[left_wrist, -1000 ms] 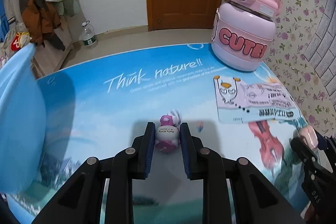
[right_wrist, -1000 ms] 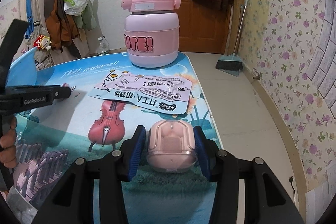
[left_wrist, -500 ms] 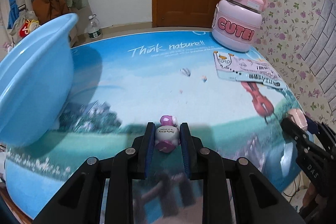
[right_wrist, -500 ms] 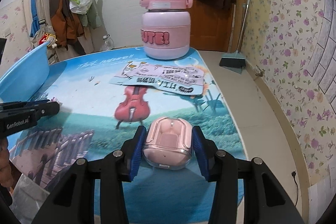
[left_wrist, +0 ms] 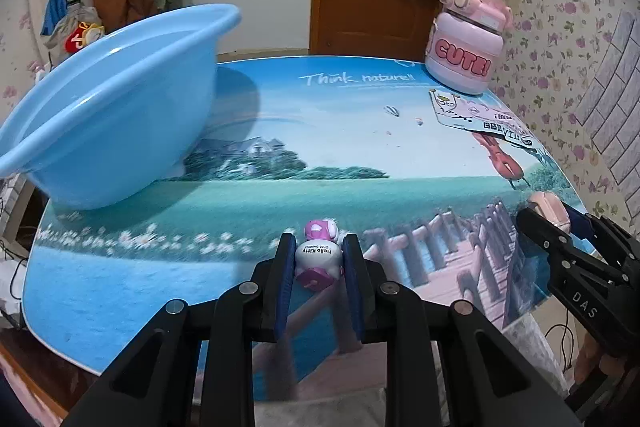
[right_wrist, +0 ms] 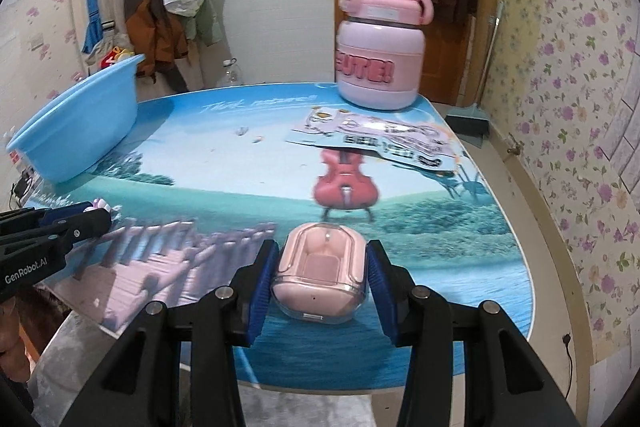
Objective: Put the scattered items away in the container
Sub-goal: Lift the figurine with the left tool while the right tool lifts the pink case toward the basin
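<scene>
We are holding a small glossy Hello Kitty figurine (left_wrist: 319, 259), rounded, white and magenta plastic, pinched between the blue ribbed pads of the left tongs (left_wrist: 319, 269). It is hanging above the near edge of the desk (left_wrist: 280, 203), whose top is a smooth printed landscape sheet.

The right tongs (right_wrist: 320, 281) are clamping a pink earbud case (right_wrist: 320, 279), a rounded oblong with a clear hard shell, over the near right part of the desk.

Against the earlier frames, we are seeing both tongs further back toward the near edge, each with the same grip on the same item. The blue basin (left_wrist: 108, 107), only a sliver at the frame's left margin a second ago, is now filling the left wrist view at the desk's far left corner.

That basin is smooth moulded plastic with a rolled rim, round and deep. We cannot see its floor, so we are not recording any contents.

At the far right corner a squat lilac bottle (right_wrist: 380, 67) with a pink lid and raised "CUTE!" lettering is standing upright. Just in front of it a flat printed packet (right_wrist: 380, 141) is lying on the desk, well apart from the basin.
</scene>
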Tool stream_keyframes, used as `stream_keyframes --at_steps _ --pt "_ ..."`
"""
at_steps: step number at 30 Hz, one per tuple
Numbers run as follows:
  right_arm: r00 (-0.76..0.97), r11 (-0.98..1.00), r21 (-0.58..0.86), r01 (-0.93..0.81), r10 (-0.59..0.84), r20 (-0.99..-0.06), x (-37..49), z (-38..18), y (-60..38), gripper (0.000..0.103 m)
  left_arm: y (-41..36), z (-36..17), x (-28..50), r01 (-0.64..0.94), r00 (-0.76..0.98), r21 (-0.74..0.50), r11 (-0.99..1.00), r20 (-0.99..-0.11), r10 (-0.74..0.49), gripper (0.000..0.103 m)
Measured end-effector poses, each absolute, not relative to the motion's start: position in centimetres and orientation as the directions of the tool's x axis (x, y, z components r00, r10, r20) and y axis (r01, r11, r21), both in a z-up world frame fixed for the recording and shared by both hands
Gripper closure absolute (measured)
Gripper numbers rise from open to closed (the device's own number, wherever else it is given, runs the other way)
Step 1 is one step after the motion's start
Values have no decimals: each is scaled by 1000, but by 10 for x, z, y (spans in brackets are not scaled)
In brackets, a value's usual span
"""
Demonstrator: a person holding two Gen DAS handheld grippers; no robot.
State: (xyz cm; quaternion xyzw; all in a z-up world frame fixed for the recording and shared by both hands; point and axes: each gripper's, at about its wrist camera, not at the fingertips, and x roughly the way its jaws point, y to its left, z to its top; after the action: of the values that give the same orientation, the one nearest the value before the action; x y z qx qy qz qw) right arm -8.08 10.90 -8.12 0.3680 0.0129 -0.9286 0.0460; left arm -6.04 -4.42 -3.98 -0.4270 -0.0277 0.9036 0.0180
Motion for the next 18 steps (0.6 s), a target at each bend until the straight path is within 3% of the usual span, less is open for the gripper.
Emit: stream_keyframes --at_steps 18 --pt "-712 -987 -2 162 -115 -692 -66 -76 65 57 -77 -41 -31 47 -649 -100 -994 -760 45 81"
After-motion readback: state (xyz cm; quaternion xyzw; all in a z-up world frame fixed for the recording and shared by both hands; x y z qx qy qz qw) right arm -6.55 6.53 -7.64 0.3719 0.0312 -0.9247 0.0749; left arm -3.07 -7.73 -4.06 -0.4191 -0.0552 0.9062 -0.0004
